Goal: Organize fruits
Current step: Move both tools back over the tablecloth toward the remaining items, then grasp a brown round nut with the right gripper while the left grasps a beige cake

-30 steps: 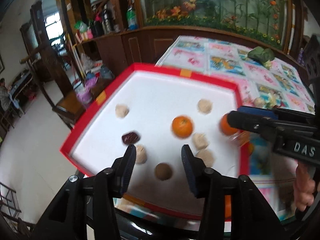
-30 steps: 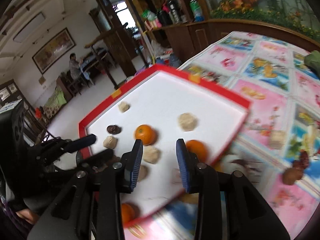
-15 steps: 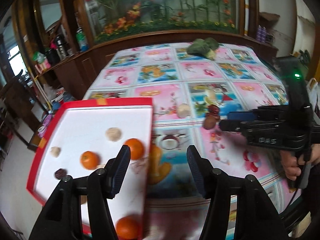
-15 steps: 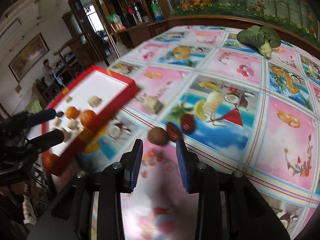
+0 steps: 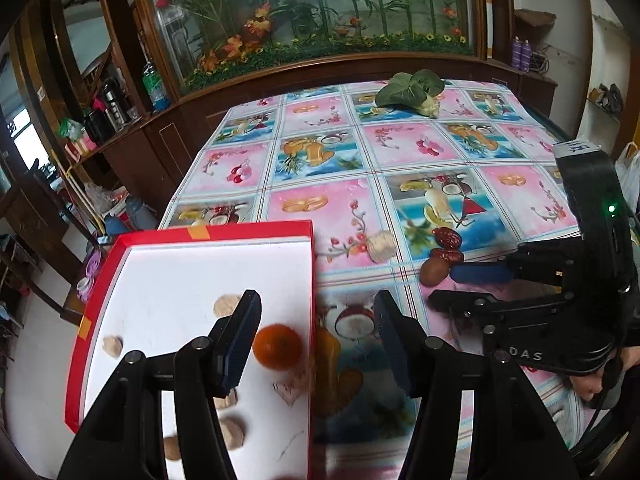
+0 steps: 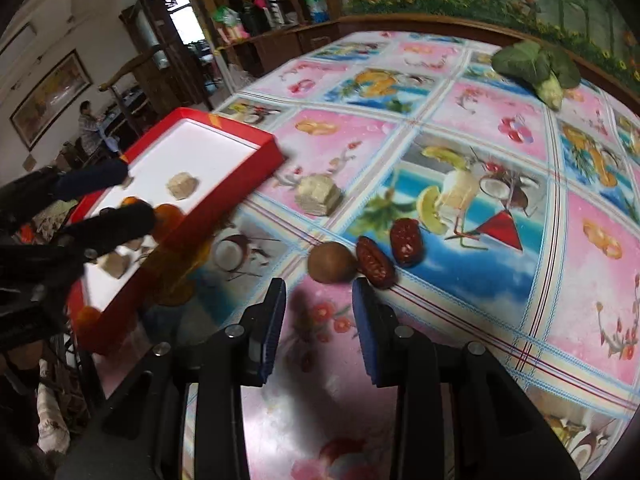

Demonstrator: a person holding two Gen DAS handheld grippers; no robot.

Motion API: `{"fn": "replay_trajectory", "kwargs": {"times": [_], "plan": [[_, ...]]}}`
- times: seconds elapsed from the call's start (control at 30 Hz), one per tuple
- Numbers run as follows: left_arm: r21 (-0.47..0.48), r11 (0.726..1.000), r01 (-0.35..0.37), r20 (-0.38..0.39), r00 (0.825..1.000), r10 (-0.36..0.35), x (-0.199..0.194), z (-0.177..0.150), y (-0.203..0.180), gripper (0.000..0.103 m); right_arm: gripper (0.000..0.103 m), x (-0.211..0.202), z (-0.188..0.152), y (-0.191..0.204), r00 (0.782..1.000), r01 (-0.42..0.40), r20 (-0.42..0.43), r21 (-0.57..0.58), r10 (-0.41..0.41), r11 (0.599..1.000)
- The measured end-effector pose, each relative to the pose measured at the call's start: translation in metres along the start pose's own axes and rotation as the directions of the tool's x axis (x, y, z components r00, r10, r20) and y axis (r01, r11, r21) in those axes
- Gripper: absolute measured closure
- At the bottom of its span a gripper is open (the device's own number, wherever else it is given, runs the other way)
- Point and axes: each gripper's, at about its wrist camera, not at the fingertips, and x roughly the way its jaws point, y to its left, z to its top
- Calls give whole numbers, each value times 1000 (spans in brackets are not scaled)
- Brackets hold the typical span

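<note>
Seated person (image 6: 86, 122) only behind right tool (image 6: 318, 308)

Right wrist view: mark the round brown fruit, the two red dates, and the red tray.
round brown fruit (image 6: 331, 261): right wrist view, its middle.
two red dates (image 6: 406, 236): right wrist view, farther date's body.
red tray (image 6: 236, 184): right wrist view, outer side wall.

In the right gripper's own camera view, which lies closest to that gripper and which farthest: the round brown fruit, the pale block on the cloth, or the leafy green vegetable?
1. Round brown fruit: just ahead of the right gripper, between its open fingers.
2. Pale block: further up the tablecloth, beside the red tray.
3. Leafy green vegetable: far end of the table, to the right.
</note>
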Motion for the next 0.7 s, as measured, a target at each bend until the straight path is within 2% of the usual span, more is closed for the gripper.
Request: {"fn": "replay_trajectory", "kwargs": {"times": [0.07, 0.23, 0.3, 0.37, 0.53, 0.7], "plan": [[2, 1000, 4, -10, 1000, -4, 4, 3, -1, 44, 66, 3, 4, -1, 1000, 28, 7, 10, -28, 1000], [39, 999, 8, -37, 999, -6, 18, 14, -8, 44, 67, 10, 11, 4, 999, 37, 18, 2, -37, 999], [50, 999, 8, -49, 999, -5, 22, 16, -12, 44, 76, 11, 11, 6, 998, 65, 18, -13, -65, 998], [57, 998, 14, -57, 998, -10, 25, 20, -15, 44, 75, 8, 10, 3, 998, 62, 15, -7, -62, 998], [50, 998, 45, -90, 995, -40, 39, 31, -27, 44, 75, -13, 11, -15, 999, 24, 20, 58, -25, 998], [38, 998, 50, -128, 991, -44, 65, 41, -43, 44, 76, -56, 16, -49, 992, -9, 122, 192, -15, 981]]}}
